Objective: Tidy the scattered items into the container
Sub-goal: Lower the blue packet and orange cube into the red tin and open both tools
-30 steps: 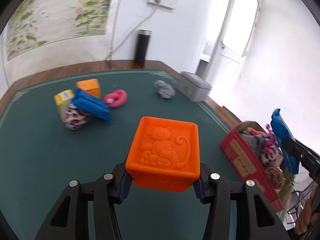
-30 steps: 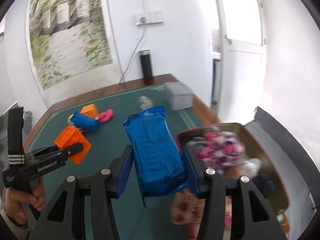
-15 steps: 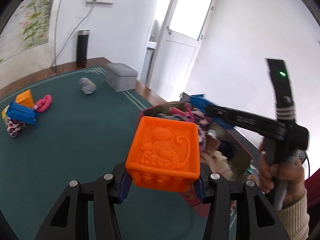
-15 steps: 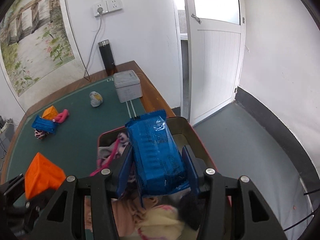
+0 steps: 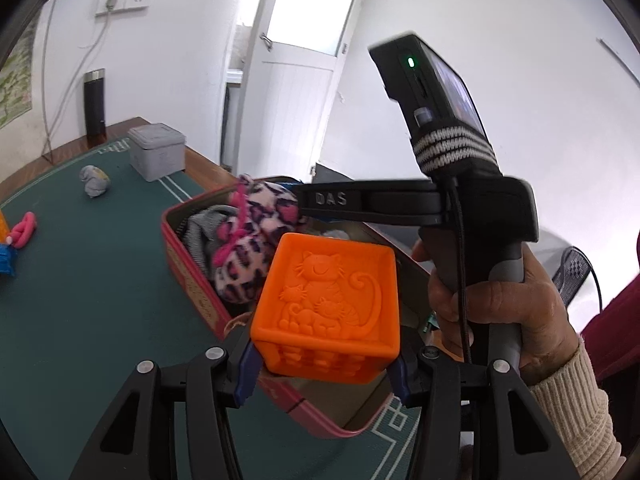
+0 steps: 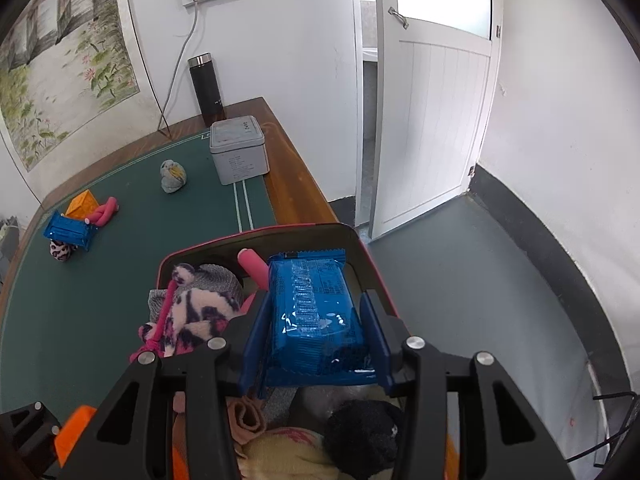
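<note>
My left gripper (image 5: 324, 368) is shut on an orange cube (image 5: 326, 308) with a cat relief, held over the near end of the red tin container (image 5: 176, 240). My right gripper (image 6: 314, 336) is shut on a blue snack packet (image 6: 316, 316), low over the open container (image 6: 280, 234). Inside the tin lie a leopard-print plush (image 6: 192, 312), a grey sock (image 6: 216, 276), a pink tube (image 6: 252, 266) and a black sock (image 6: 364, 432). The left wrist view shows a hand (image 5: 500, 312) holding the right gripper's handle; its fingertips are hidden behind the plush (image 5: 248, 248).
On the green mat remain a second blue packet (image 6: 68, 232), an orange block (image 6: 82, 204), a pink knotted tube (image 6: 105, 210), a small leopard item (image 6: 60, 251) and a rolled grey sock (image 6: 173, 176). A grey tin box (image 6: 238, 150) and black flask (image 6: 206, 88) stand at the back.
Both grippers have swung right from over the mat to over the red tin, each still holding its item. The blue packet now sits lower, inside the tin's rim.
</note>
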`<state>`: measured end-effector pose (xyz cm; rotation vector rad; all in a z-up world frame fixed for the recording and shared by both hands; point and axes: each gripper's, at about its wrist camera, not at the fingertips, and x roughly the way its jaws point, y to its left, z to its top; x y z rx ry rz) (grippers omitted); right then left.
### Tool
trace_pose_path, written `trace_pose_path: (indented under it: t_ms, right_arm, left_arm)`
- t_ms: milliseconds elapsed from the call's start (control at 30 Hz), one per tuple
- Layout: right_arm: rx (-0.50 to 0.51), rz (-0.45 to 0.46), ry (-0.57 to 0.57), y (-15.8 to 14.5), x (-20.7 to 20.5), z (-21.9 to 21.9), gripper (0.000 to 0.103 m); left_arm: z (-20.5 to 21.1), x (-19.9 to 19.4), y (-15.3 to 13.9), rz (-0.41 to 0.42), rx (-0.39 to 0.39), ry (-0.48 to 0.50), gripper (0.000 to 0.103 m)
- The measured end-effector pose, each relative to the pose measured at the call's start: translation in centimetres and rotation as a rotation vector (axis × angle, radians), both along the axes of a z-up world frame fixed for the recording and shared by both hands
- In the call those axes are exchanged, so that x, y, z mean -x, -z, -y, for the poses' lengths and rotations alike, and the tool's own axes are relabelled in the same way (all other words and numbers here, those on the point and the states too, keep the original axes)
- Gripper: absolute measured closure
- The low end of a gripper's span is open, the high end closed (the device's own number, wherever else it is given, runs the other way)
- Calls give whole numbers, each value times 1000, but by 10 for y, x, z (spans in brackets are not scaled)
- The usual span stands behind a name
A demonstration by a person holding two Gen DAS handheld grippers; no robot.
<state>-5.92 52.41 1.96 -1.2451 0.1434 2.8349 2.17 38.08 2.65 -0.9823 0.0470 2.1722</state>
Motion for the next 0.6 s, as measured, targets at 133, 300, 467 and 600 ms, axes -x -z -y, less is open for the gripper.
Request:
trace_pose_path:
  t_ms: [133, 300, 467, 600]
  right_arm:
    - [-5, -29, 3, -6, -10, 0, 40]
    - [-24, -64, 19, -17, -22, 0, 33]
    - [-27, -92, 11, -24, -32, 8, 32]
    - [-28, -105, -5, -26, -36, 18, 32]
  left_arm:
    - [-11, 0, 9, 33, 25, 28, 48]
    - [-15, -4, 9, 27, 34, 55, 44]
    - [-7, -8, 1, 0, 27, 36, 19]
    - [0, -13, -5, -28, 27, 11, 19]
